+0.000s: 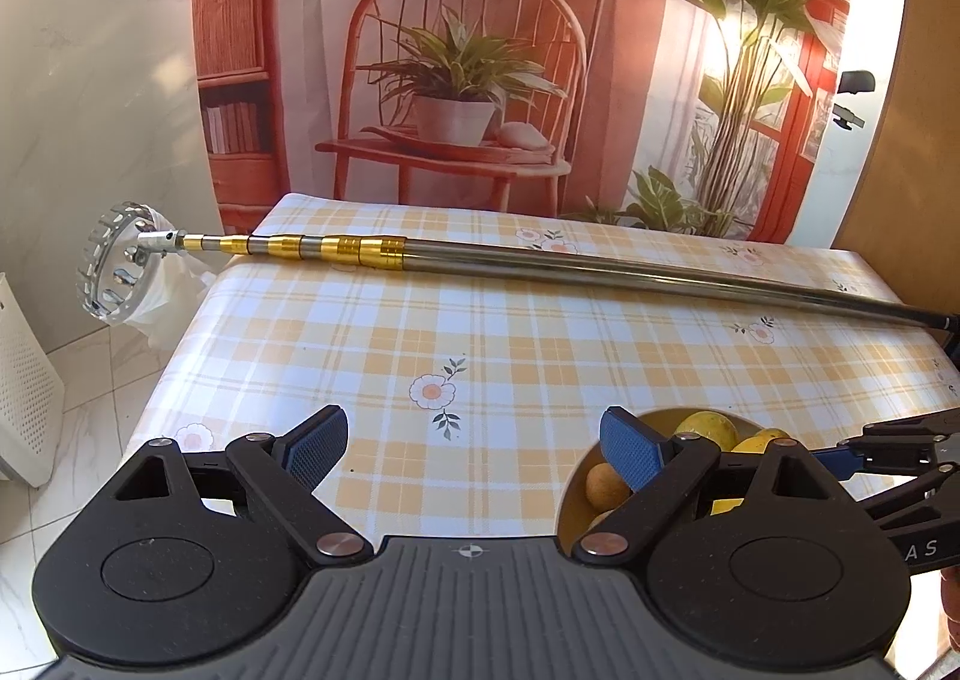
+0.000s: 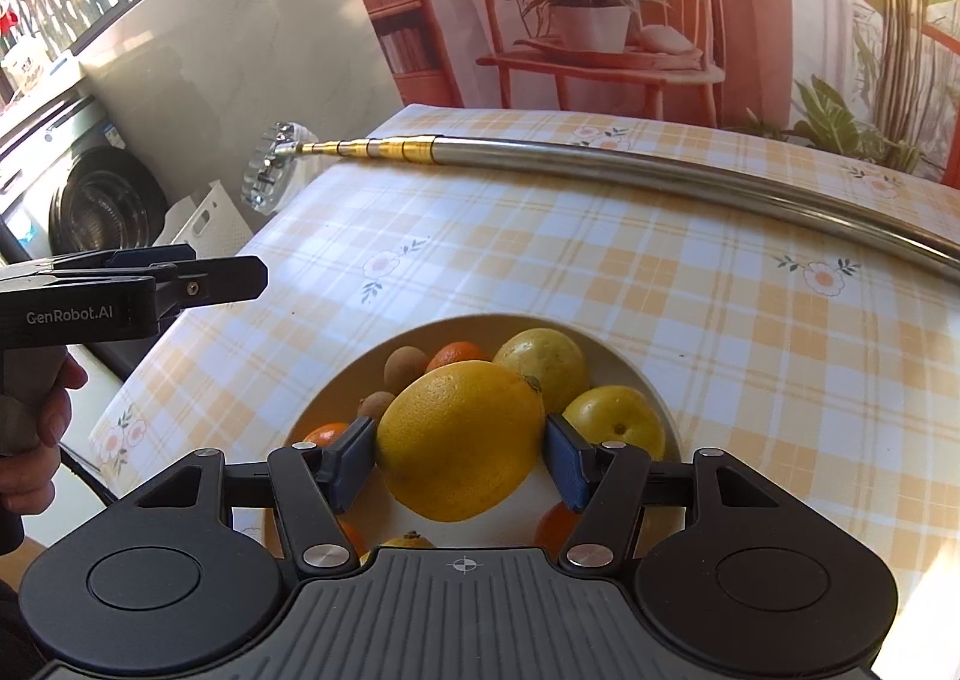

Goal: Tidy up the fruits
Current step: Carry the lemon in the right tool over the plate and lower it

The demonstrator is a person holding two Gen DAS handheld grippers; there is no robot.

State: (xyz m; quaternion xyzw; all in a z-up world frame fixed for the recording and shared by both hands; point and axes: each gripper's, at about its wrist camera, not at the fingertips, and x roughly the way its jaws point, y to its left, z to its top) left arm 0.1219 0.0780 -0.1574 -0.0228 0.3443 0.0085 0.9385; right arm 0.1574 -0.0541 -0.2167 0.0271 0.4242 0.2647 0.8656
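We are holding the right gripper (image 2: 461, 455) over the plate (image 2: 636, 374), its jaws clamped on the large yellow citrus (image 2: 462, 440), one blue pad pressing each side. We cannot tell whether the citrus is lifted clear or resting among the others. Around it in the plate are sitting a yellow-green round fruit (image 2: 549, 359), a smaller yellow fruit (image 2: 618, 422), small orange fruits (image 2: 459, 353) and brownish little ones (image 2: 405, 365). The plate is lying on the checked tabletop (image 2: 690, 284) near its front edge.

The left gripper (image 1: 474, 449) is hovering beside the plate (image 1: 570, 500), jaws wide apart and gripping nothing. A hand (image 2: 36, 428) is gripping its handle. A telescopic metal pole (image 1: 540, 260) is lying across the far tabletop, its toothed ring head (image 1: 111, 260) overhanging the left edge.
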